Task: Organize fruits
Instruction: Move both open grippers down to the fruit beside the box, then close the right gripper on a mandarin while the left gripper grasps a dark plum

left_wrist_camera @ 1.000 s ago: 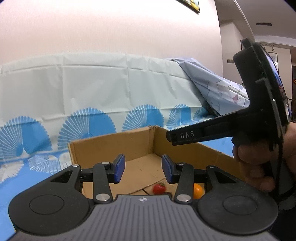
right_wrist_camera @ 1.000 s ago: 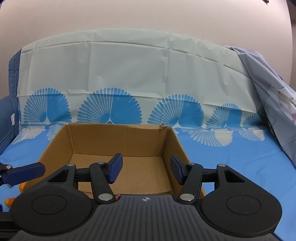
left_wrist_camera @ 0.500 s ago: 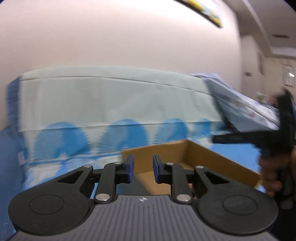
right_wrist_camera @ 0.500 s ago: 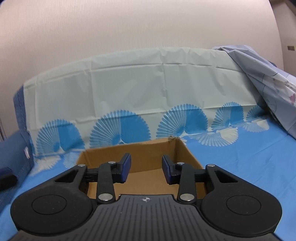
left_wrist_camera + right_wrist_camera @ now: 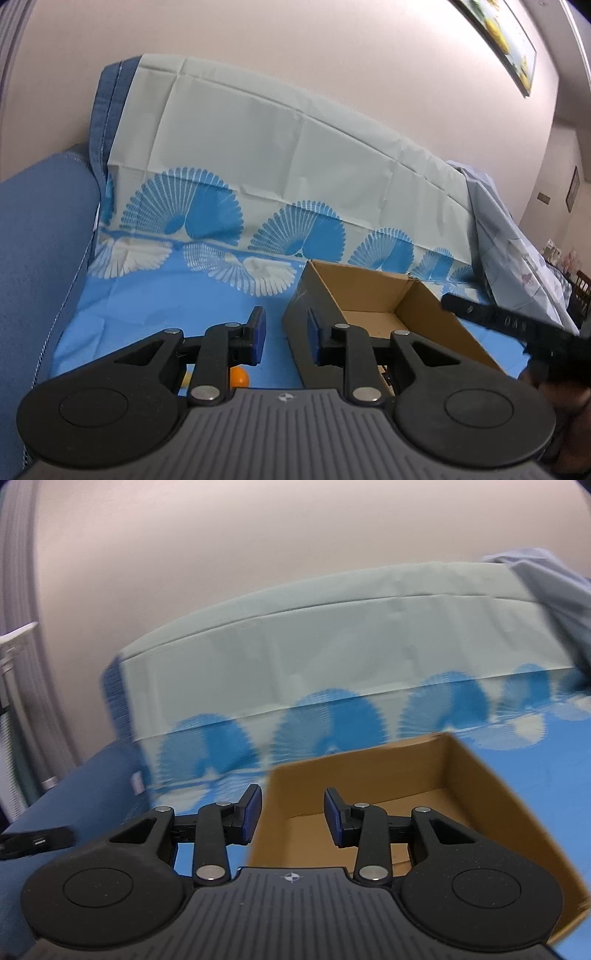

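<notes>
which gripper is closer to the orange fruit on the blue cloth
Left. The left gripper hangs open just above the orange fruit, outside the cardboard box. The right gripper sits open over the box's left wall.

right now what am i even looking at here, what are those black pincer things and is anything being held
These are two handheld grabbing tools, one in each of a person's hands, each with a camera looking along its fingers. One picture is from the left tool, the other from the right tool. Both are open and hold nothing. Ahead, a cardboard box sits on a blue patterned cloth over a sofa. A small orange fruit lies on the cloth left of the box. The right-hand picture is blurred.
</notes>
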A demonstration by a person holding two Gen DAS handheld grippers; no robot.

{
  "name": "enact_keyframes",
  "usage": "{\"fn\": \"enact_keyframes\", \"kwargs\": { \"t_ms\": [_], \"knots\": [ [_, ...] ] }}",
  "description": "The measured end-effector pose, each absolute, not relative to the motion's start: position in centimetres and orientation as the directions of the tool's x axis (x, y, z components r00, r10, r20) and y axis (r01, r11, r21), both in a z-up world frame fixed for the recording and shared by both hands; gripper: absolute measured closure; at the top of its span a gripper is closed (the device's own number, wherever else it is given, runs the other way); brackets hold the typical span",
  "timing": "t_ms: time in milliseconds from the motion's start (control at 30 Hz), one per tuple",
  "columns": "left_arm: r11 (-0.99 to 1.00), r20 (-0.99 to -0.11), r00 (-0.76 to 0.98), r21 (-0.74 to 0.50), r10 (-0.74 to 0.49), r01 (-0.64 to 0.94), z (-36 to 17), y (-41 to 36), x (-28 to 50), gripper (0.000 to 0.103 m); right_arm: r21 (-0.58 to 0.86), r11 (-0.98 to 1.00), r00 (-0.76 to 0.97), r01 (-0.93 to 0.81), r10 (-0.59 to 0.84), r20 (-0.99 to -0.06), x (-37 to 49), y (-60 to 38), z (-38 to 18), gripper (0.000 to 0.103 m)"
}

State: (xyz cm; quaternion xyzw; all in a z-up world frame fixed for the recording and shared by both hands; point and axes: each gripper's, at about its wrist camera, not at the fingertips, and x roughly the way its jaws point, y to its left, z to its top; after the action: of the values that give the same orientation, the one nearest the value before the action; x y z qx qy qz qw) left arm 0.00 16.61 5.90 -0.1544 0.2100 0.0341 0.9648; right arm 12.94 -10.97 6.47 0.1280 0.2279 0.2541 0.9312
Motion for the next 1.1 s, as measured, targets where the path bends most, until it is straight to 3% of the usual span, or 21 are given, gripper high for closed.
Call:
{"fn": "enact_keyframes", "kwargs": {
  "t_ms": [167, 267, 533, 867, 1100],
  "knots": [
    [0.947, -0.438, 0.899, -0.286, 0.008, -0.148, 5.2, 16.2, 0.5, 0.075, 0.333, 0.773, 0.677, -0.54, 0.634, -0.373, 11.2, -6.6, 6.5, 0.063],
    [0.941, -0.446, 0.895, -0.295, 0.018, -0.166, 5.0, 16.7, 1.0, 0.067, 0.297, 0.741, 0.638, -0.602, 0.67, -0.379, 10.1, -4.2, 6.5, 0.064],
    [0.905, -0.479, 0.877, -0.354, 0.042, -0.237, 4.4, 19.3, 1.4, 0.067, 0.228, 0.674, 0.553, -0.703, 0.719, -0.421, 8.7, 1.0, 5.4, 0.065],
    [0.854, -0.708, 0.705, -0.392, -0.042, -0.342, 0.6, 22.3, 6.1, 0.056, 0.104, 0.664, 0.491, -0.74, 0.64, -0.591, 8.3, 6.6, 1.7, 0.061],
    [0.797, -0.744, 0.664, -0.444, -0.073, -0.41, -1.4, 24.7, 6.5, 0.055, 0.073, 0.692, 0.478, -0.718, 0.567, -0.671, 9.5, 8.8, -0.6, 0.057]
  ]
}}
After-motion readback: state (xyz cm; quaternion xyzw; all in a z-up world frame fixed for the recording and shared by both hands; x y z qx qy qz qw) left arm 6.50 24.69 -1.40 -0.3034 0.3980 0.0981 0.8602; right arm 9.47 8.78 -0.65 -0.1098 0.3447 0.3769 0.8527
